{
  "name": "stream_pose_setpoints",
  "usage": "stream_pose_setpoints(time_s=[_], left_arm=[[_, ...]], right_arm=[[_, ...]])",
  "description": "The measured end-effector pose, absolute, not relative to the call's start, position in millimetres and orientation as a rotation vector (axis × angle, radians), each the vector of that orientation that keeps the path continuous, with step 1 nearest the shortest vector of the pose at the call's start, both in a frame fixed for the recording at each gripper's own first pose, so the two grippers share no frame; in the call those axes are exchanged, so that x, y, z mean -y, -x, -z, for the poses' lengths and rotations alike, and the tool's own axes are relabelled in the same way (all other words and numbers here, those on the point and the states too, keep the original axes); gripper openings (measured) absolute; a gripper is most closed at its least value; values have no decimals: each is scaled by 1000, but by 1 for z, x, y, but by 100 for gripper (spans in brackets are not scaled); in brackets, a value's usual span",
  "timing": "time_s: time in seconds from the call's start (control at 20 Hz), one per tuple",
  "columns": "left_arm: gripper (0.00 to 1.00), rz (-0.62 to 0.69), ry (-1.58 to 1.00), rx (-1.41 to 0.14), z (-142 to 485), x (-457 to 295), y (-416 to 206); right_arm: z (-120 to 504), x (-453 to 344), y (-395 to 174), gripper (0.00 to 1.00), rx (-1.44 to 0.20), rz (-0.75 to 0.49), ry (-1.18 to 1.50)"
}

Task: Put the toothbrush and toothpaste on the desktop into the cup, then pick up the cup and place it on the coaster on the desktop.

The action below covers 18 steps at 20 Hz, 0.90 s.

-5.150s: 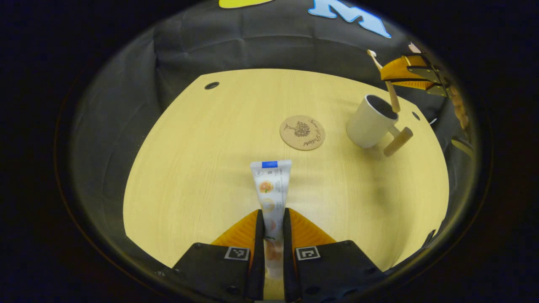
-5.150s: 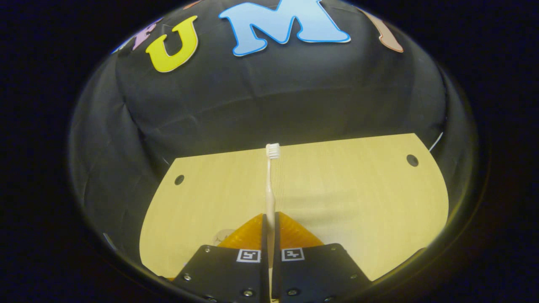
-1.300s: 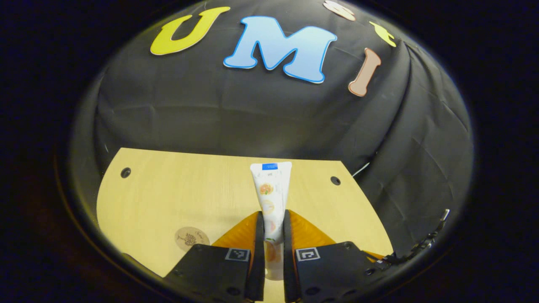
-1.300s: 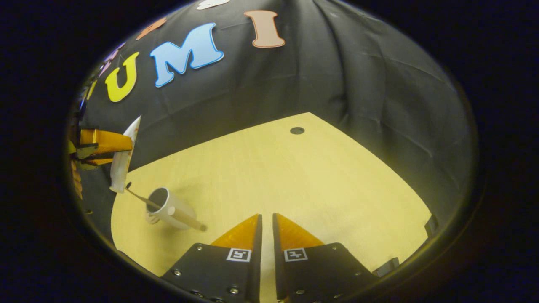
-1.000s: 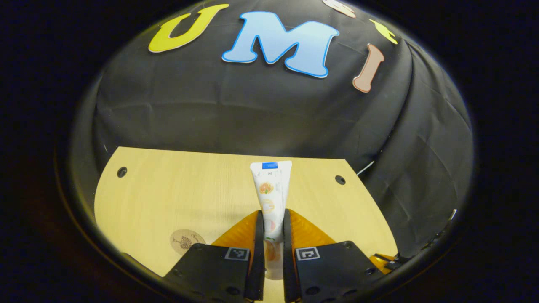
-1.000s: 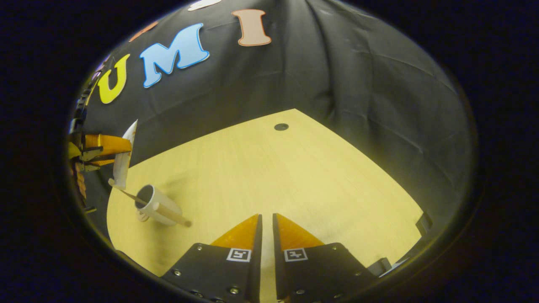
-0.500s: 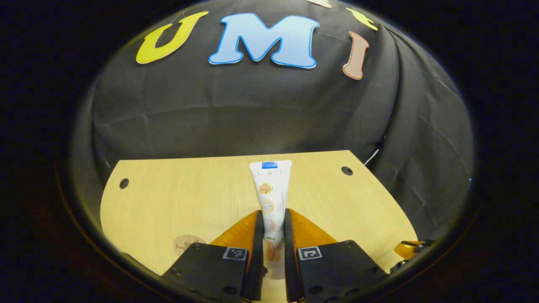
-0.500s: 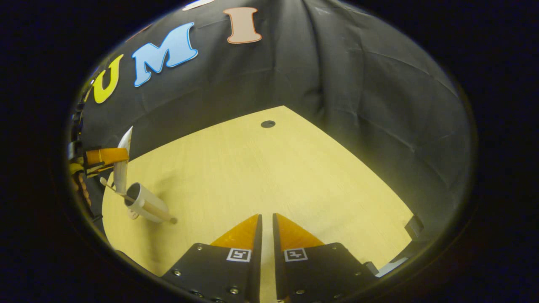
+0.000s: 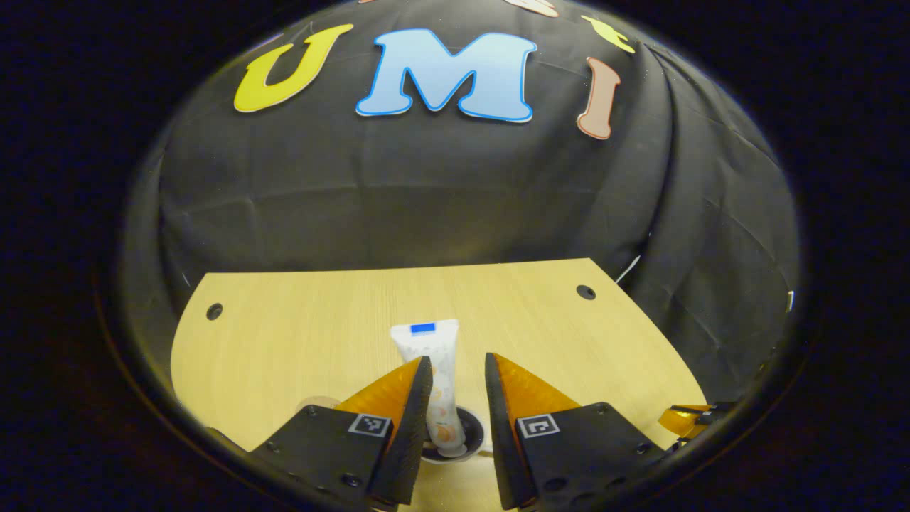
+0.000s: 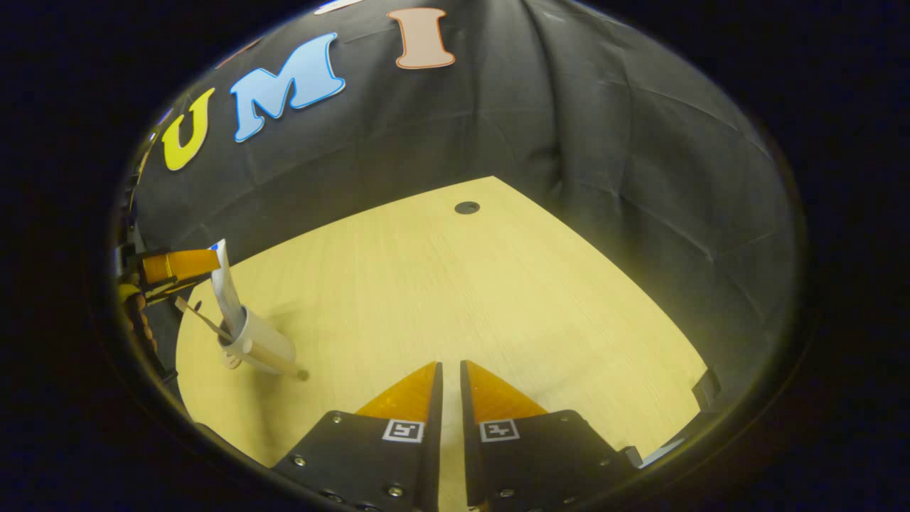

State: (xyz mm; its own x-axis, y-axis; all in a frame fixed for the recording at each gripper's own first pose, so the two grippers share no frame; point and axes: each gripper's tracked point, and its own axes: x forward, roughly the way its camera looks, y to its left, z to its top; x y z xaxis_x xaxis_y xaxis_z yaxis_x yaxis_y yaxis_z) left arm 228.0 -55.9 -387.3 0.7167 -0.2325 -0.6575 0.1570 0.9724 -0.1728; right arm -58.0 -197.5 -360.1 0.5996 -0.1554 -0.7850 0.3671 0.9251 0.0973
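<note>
The left tongs [image 9: 455,373] are seen parted above the cup [image 10: 261,346], in which the toothpaste [image 9: 435,377] stands beside the toothbrush [image 10: 206,321]. The right tongs [image 10: 451,377] are nearly closed on nothing, apparently, over the desk [image 10: 498,299], well right of the cup.

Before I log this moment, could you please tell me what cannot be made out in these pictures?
- Coaster: left gripper view, mostly hidden behind the left tongs.
- Cup: left gripper view, just part of its rim shows between the fingers; toothpaste stands in it.
- Toothbrush: right gripper view, small near the edge; bristles unreadable.
- Right tongs: whether the fingers touch is unclear.
</note>
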Motion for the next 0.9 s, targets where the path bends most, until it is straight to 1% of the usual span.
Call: stream_pose_setpoints(time_s=[0.25,0.45,0.55,0.65,0.7,0.75,0.8,0.85,0.9], left_arm=[[50,236,90,-716,369,61,-221],[51,212,105,-704,355,51,-208],[51,190,109,-696,350,40,-202],[49,161,117,-688,343,25,-194],[50,144,122,-686,339,17,-190],[49,127,129,-684,337,8,-186],[51,108,136,-683,335,-1,-181],[51,89,144,-682,333,-9,-177],[51,69,149,-681,333,-17,-174]], right_arm=[[357,184,47,14,-879,251,-242],[351,166,35,14,-875,182,-231],[347,154,30,14,-875,130,-214],[343,140,21,14,-871,67,-197],[340,132,16,14,-868,33,-187],[337,124,12,14,-865,0,-176],[334,116,6,14,-859,-33,-164],[332,106,2,14,-856,-70,-154],[331,98,-2,18,-855,-99,-136]])
